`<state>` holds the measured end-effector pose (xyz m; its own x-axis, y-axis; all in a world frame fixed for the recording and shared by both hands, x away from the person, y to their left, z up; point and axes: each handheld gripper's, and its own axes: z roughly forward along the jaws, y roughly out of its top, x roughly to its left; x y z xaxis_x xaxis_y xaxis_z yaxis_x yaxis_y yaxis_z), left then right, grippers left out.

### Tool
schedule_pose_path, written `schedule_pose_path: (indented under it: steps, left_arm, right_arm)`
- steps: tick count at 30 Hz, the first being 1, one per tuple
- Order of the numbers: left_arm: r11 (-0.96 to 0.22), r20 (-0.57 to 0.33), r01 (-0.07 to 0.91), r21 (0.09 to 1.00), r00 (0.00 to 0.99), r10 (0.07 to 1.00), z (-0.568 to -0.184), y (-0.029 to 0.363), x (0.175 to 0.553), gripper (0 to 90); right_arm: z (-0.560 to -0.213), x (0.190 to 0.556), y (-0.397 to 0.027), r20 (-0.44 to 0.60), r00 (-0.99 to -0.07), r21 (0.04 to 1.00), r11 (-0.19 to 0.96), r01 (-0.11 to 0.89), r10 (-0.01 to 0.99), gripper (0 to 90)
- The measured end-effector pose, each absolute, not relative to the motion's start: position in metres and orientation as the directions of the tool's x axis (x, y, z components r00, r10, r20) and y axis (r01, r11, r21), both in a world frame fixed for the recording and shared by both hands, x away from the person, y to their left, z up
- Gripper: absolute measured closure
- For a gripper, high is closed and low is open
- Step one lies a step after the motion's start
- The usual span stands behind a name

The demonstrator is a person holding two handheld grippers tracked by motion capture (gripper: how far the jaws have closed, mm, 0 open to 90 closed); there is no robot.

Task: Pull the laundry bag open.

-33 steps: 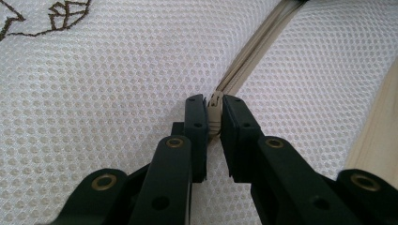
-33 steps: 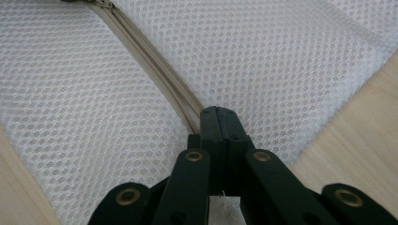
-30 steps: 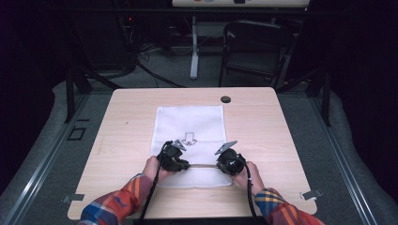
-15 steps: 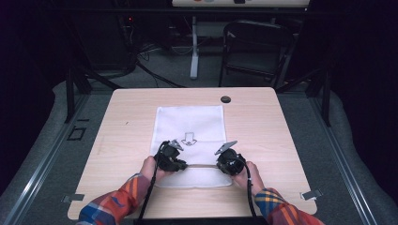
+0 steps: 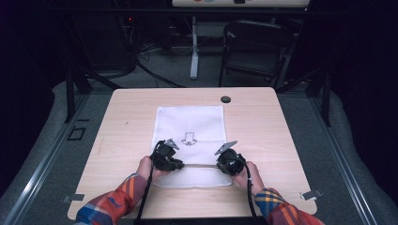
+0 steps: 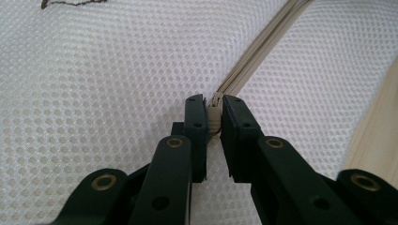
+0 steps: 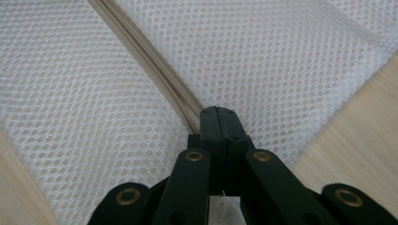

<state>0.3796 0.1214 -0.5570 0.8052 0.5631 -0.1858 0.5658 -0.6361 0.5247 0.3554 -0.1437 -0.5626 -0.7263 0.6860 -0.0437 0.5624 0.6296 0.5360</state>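
A white mesh bag [image 5: 190, 126] with a black arrow print lies flat on the wooden table [image 5: 126, 136]. A beige zipper [image 5: 199, 165] runs across its near part. My left gripper [image 5: 180, 164] is at the zipper's left end. In the left gripper view it [image 6: 213, 105] is shut on the beige zipper end [image 6: 215, 115], and the zipper [image 6: 256, 56] stretches away to the upper right. My right gripper [image 5: 220, 165] sits at the other end. In the right gripper view it [image 7: 217, 112] is fully shut where the zipper [image 7: 141, 49] runs into the jaws.
A small dark round grommet [image 5: 225, 99] sits near the table's far edge. A folding chair [image 5: 256, 47] and a white stand [image 5: 194, 51] are on the floor beyond the table. Bare wood lies to the left and right of the bag.
The left gripper has edged very slightly to the left along the zipper line. The right gripper has kept still.
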Motion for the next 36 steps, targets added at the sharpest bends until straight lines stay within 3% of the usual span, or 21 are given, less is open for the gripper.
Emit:
schedule_pose_path:
  steps: [14,17,36]
  left_arm:
    - [-0.620,-0.157,0.587,0.521,0.779,0.607,-0.553,0.147,0.381,80.8]
    - [-0.612,-0.160,0.594,0.521,0.773,0.614,-0.552,0.152,0.381,80.8]
    - [-0.603,-0.167,0.618,0.505,0.755,0.634,-0.550,0.161,0.371,80.8]
  right_arm:
    - [-0.562,0.356,-0.145,-0.048,-0.728,0.531,0.634,0.562,0.684,90.0]
    - [-0.561,0.355,-0.143,-0.113,-0.732,0.511,0.671,0.537,0.672,90.0]
    - [-0.562,0.362,-0.152,-0.058,-0.737,0.534,0.644,0.547,0.674,90.0]
